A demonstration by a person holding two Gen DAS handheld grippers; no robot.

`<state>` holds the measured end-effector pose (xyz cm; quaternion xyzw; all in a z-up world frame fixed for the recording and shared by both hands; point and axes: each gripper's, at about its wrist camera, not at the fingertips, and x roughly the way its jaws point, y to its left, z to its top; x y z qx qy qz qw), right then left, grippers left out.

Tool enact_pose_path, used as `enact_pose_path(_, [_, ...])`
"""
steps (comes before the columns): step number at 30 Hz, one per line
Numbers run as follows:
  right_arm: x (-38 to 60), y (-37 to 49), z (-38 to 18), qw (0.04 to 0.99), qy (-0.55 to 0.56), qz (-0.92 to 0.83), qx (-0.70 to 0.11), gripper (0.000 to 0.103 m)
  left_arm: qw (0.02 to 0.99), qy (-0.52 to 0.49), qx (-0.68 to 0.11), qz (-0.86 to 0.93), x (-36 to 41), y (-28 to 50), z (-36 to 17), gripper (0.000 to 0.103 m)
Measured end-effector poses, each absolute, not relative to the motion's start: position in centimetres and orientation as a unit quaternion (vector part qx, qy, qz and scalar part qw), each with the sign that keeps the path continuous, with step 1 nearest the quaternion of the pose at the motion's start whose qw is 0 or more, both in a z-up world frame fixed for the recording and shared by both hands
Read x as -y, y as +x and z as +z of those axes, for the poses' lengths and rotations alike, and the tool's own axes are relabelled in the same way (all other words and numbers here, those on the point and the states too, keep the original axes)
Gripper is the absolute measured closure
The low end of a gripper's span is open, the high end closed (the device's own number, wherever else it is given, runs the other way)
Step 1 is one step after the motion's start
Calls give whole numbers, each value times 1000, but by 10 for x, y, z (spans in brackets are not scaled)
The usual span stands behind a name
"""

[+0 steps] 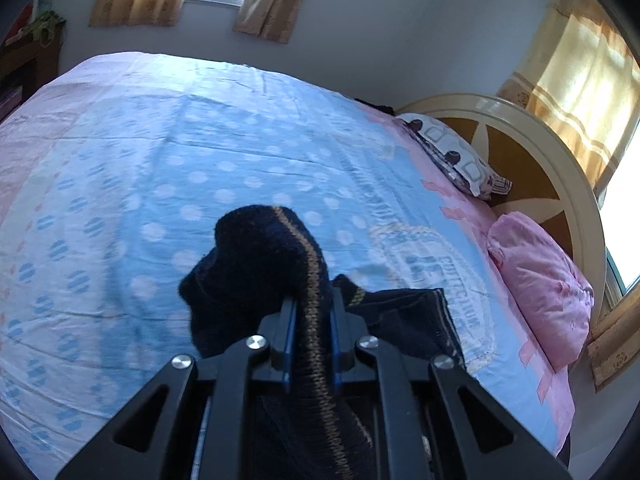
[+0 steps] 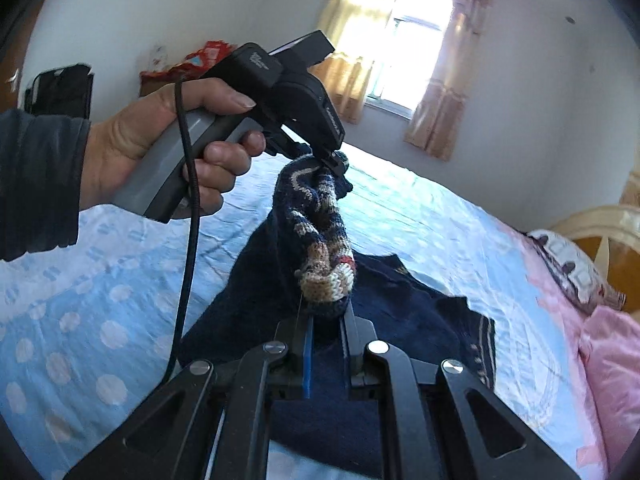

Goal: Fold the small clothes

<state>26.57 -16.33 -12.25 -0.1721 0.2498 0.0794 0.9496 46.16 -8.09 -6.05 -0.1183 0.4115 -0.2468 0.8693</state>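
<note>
A small navy knitted sweater [image 2: 264, 276] with tan and white patterning hangs lifted between both grippers above the bed. My right gripper [image 2: 326, 312] is shut on a bunched patterned edge of it. My left gripper [image 1: 312, 308] is shut on another edge with a tan stripe, and the navy knit [image 1: 256, 264] bulges over its fingers. In the right wrist view the left gripper [image 2: 334, 166] pinches the sweater's upper edge, held by a person's hand [image 2: 160, 136]. The sweater's lower part [image 2: 424, 300] still rests on the bed.
The bed carries a blue sheet [image 1: 168, 152] with white dots and a pink border. A patterned pillow [image 1: 452, 152] and a pink pillow [image 1: 540, 284] lie by the rounded headboard [image 1: 532, 152] on the right. Curtained windows [image 2: 404, 40] sit in the far walls.
</note>
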Motion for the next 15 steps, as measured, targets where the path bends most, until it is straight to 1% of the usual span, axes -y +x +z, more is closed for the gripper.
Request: enact_pose_path(15, [248, 248, -118, 960, -96, 28, -260, 94, 860, -73, -408, -299, 181, 458, -49, 90])
